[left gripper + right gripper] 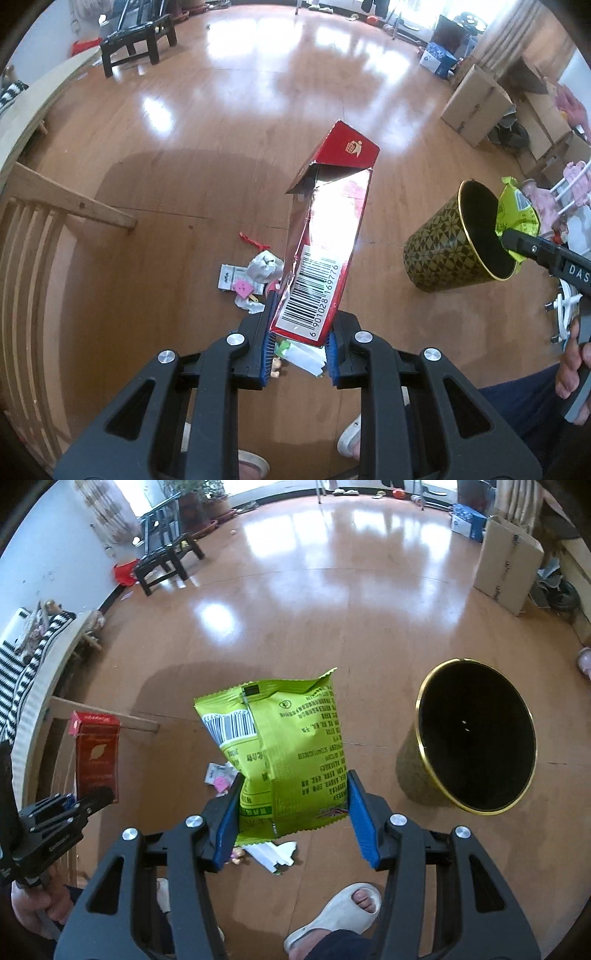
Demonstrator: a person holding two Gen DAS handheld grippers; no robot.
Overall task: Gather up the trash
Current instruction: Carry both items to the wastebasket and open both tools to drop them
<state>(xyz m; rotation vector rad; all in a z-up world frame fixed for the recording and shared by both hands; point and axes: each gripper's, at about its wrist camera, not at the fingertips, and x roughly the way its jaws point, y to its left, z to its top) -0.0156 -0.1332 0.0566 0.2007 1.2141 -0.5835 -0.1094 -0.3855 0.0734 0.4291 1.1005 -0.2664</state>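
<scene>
My left gripper (301,345) is shut on a red carton (325,251) with a barcode and holds it upright above the floor; it also shows in the right wrist view (96,760). My right gripper (293,812) is shut on a green snack bag (284,746), held just left of the bin's mouth. In the left wrist view the bag (517,218) hangs at the rim of the gold-patterned black bin (454,243), whose open mouth (476,734) looks empty. More litter (251,277) lies on the floor: crumpled paper, small cards, a red scrap.
A wooden bed frame (70,203) stands at the left. Cardboard boxes (476,107) stand at the far right and a black stool (136,40) at the back. White folded paper (273,854) lies under the grippers. My sandalled foot (340,912) is below.
</scene>
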